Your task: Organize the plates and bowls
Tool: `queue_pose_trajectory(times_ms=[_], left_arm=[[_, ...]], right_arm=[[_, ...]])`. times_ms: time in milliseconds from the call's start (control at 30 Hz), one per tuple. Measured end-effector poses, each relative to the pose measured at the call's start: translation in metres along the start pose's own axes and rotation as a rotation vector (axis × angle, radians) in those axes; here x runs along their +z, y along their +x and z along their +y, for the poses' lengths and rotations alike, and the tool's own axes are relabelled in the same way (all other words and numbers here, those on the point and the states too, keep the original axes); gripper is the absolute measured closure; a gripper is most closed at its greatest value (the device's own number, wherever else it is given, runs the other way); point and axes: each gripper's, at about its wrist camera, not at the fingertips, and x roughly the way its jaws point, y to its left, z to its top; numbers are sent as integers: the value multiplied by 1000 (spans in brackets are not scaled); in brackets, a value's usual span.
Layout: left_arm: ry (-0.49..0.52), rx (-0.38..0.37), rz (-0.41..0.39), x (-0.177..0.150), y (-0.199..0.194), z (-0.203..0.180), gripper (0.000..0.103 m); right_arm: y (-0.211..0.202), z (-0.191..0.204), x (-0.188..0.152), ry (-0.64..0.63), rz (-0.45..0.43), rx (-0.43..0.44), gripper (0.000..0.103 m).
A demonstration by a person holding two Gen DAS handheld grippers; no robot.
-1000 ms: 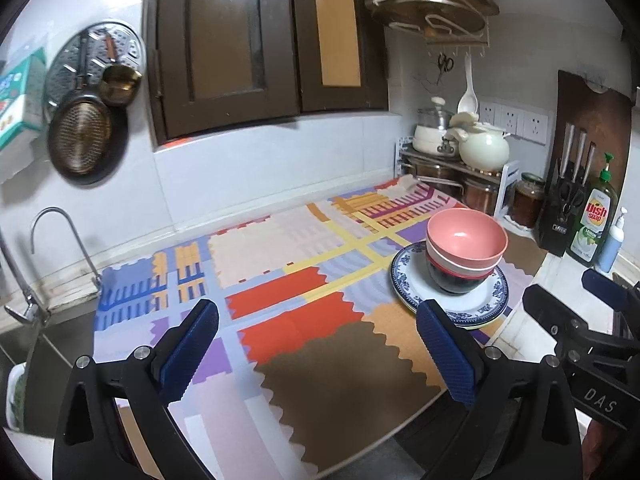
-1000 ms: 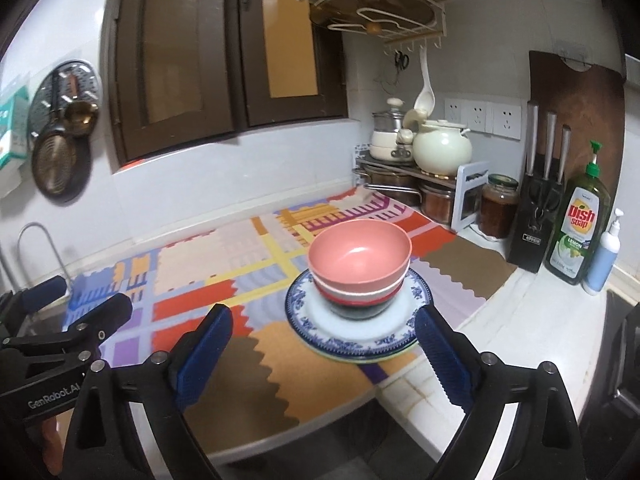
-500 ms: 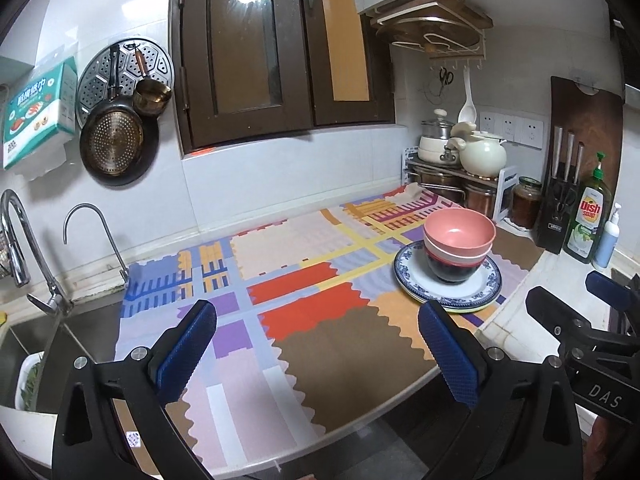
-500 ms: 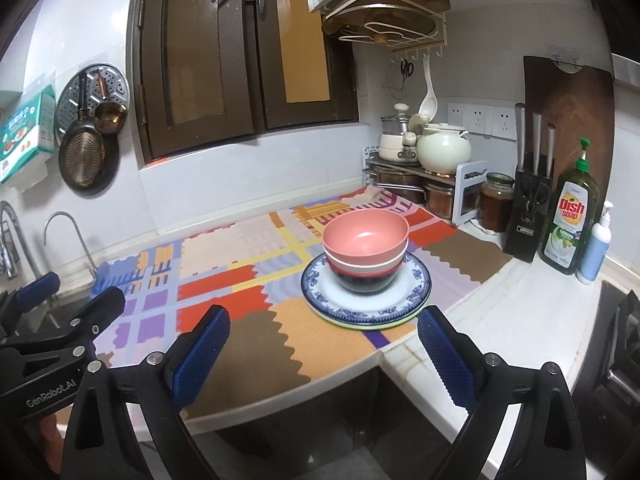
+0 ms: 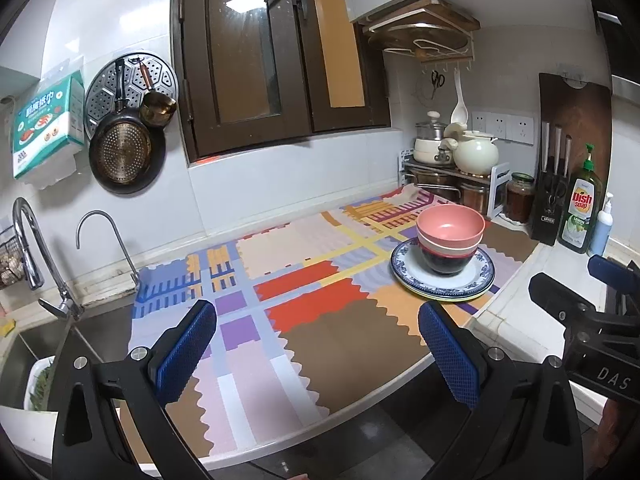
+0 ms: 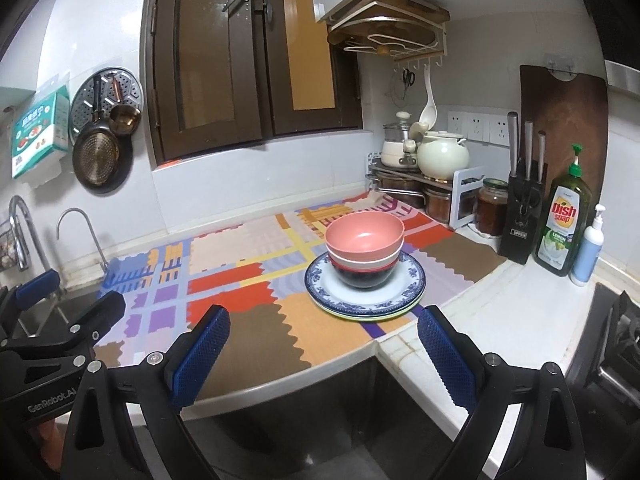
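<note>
A stack of bowls (image 5: pixel 449 236) (image 6: pixel 364 248), pink on top, then white and a dark one, stands on a stack of plates (image 5: pixel 480 278) (image 6: pixel 412 284) whose top one is blue-rimmed. The stack rests on the colourful mat (image 5: pixel 320 304) (image 6: pixel 248 280) near the counter's right corner. My left gripper (image 5: pixel 318 356) is open and empty, held back from the counter's front edge, left of the stack. My right gripper (image 6: pixel 324 354) is open and empty too, in front of the stack and apart from it. Each gripper shows at the edge of the other's view.
A sink with two taps (image 5: pixel 100 240) lies to the left. At the back right stand a pot rack (image 6: pixel 420 176), a jar (image 6: pixel 490 206), a knife block (image 6: pixel 522 208), a dish soap bottle (image 6: pixel 564 220) and a pump bottle (image 6: pixel 588 244). Pans (image 5: pixel 124 148) hang on the wall.
Both grippers have drawn back and away from the counter, so the stack looks smaller and more of the front edge shows. The bowls and plates have not moved.
</note>
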Motion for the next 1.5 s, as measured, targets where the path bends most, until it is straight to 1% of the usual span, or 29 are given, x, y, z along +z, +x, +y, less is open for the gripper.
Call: queue_pose_trajectory(times_ms=[267,567,833,1133,1500], left_arm=[[-4,-7,-5,-2,-10,-1,0],[-2,7,-13,-2,-15,-4,0],[-1,17,-28,0,-19,-5,0],[-7,21,-34,0,-19,-4,0],[-12,7,-25,0,-18,-6,0]], right_arm=[[-8,-2,0,-4,-13,10,7],[-10,-2,-2,-9,-8,15,7],[-15,-4,-1,-11,-22,19,7],[-16,-2,0,-12,-24,21,7],[-18,-4,-1,-13,-28,13,7]])
